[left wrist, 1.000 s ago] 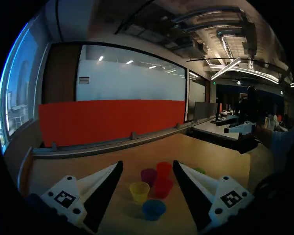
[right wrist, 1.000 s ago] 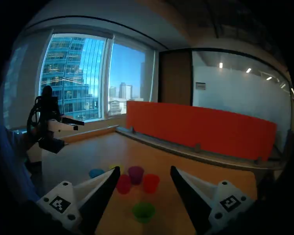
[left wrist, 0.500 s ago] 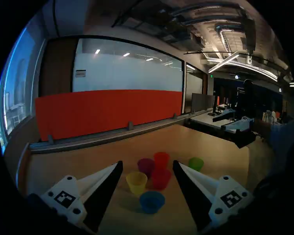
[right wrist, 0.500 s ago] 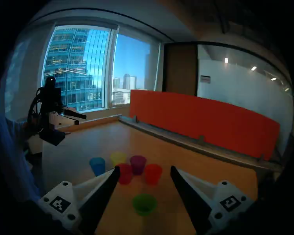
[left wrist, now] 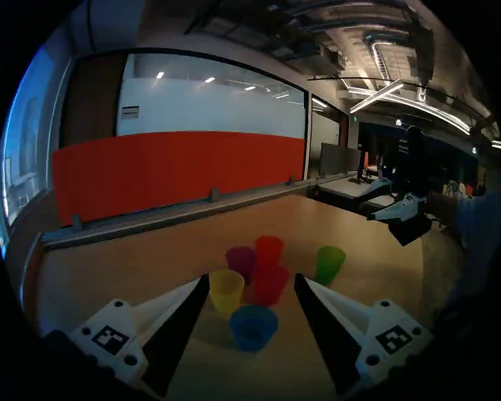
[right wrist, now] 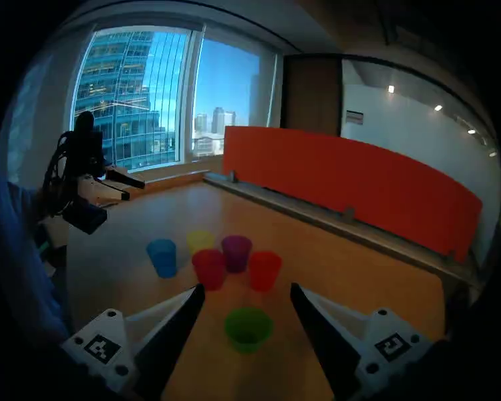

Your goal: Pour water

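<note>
Several small plastic cups stand in a cluster on a wooden table (left wrist: 137,267). In the left gripper view, the blue cup (left wrist: 254,327) is nearest, with yellow (left wrist: 226,291), crimson (left wrist: 270,284), purple (left wrist: 241,262) and orange-red (left wrist: 269,250) cups behind it. A green cup (left wrist: 330,264) stands apart to the right. My left gripper (left wrist: 250,278) hovers open and empty over the near cups. In the right gripper view, the green cup (right wrist: 248,329) sits between the open, empty fingers of my right gripper (right wrist: 246,288), and the crimson (right wrist: 209,269), orange-red (right wrist: 264,270), purple (right wrist: 236,252), yellow (right wrist: 200,240) and blue (right wrist: 162,258) cups stand beyond.
An orange partition (left wrist: 177,167) on a metal rail borders the table's far edge. Large windows (right wrist: 137,113) lie past the table. The other hand-held gripper (left wrist: 403,215) shows at the far right of the left view; the left one (right wrist: 93,194) at the left of the right view.
Both cameras have tipped downward and drawn a little nearer, so the cups sit higher and larger in each view. The green cup has come out from behind the left gripper's right finger. Both grippers stay open.
</note>
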Demonstrator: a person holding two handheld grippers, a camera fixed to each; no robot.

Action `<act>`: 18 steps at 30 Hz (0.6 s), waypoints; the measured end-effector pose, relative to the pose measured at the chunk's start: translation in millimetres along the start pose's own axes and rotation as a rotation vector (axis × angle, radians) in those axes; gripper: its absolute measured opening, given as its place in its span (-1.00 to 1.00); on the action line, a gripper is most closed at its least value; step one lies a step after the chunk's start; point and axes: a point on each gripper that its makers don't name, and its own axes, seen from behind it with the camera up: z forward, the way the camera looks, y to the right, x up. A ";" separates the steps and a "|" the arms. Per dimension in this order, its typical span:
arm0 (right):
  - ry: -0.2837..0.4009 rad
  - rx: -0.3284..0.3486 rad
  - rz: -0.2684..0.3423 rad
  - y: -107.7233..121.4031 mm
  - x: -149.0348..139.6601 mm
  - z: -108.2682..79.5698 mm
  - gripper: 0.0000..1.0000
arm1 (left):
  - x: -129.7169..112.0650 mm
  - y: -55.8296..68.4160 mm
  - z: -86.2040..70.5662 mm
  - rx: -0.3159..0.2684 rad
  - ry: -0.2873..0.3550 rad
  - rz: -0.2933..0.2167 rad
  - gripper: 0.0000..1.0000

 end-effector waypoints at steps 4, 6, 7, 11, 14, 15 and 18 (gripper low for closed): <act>-0.025 0.003 0.005 -0.2 -13.0 7.7 0.99 | -12.2 -1.3 5.4 0.001 -0.014 0.012 0.88; -0.037 0.005 0.005 -0.2 -19.5 11.7 0.99 | -18.6 -2.4 7.2 0.003 -0.020 0.017 0.89; -0.043 0.005 0.004 0.1 -22.8 13.5 0.99 | -21.9 -2.5 7.9 0.002 -0.025 0.018 0.89; -0.072 0.004 -0.003 0.9 -36.8 21.0 0.99 | -35.7 -3.8 11.5 -0.002 -0.044 0.021 0.88; -0.094 0.005 -0.010 0.6 -47.0 26.8 0.99 | -45.6 -5.7 14.5 -0.002 -0.059 0.021 0.88; -0.101 0.006 -0.011 0.4 -50.5 28.9 0.99 | -49.1 -6.3 15.6 -0.002 -0.065 0.021 0.88; -0.118 0.008 -0.012 -0.6 -59.2 34.4 0.99 | -58.8 -7.1 18.0 -0.005 -0.082 0.019 0.89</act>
